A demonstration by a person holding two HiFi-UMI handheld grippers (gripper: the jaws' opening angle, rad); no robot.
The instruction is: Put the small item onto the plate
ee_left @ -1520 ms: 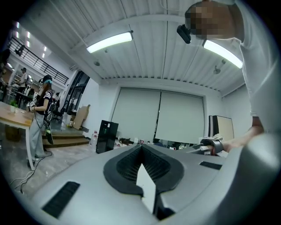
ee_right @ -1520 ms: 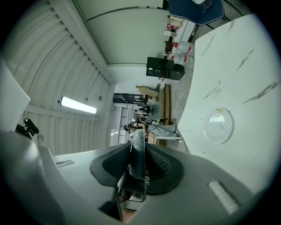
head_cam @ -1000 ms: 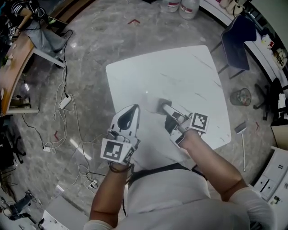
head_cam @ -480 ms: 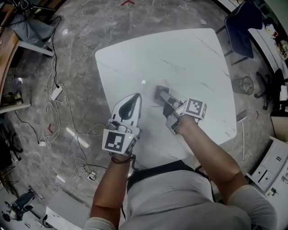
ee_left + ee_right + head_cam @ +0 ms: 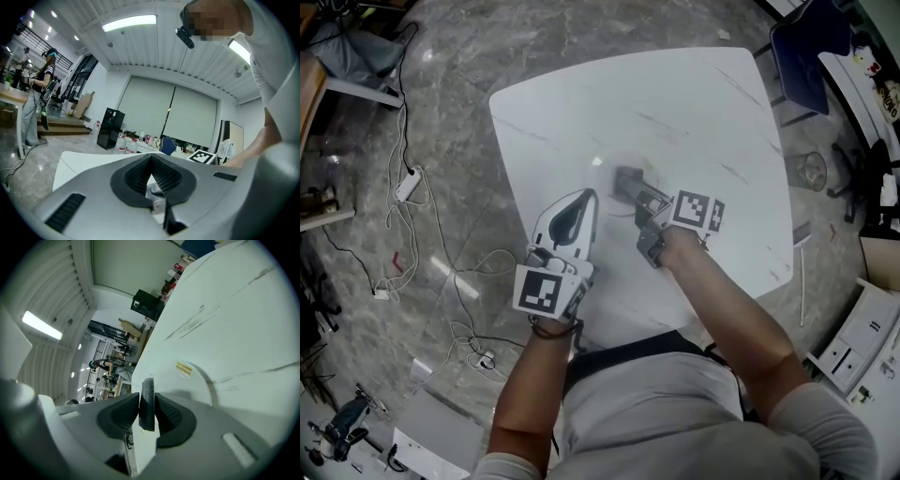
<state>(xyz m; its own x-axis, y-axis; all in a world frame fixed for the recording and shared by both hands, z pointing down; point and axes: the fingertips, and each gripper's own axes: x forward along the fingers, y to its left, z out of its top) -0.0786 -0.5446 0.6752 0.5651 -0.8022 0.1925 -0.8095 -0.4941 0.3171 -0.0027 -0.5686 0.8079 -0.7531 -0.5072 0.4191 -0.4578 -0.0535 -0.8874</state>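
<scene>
Grips thin dark grey flat piece [image 5: 146,406] edge-on in right gripper [image 5: 626,180], long axis along jaws, toward white round plate [image 5: 206,380]; left gripper [image 5: 151,158] closed, empty.

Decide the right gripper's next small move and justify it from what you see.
Probably ease the right gripper forward and down over the white plate: its jaws clamp the dark disc edge-on, and the plate lies just ahead on the table.
</scene>
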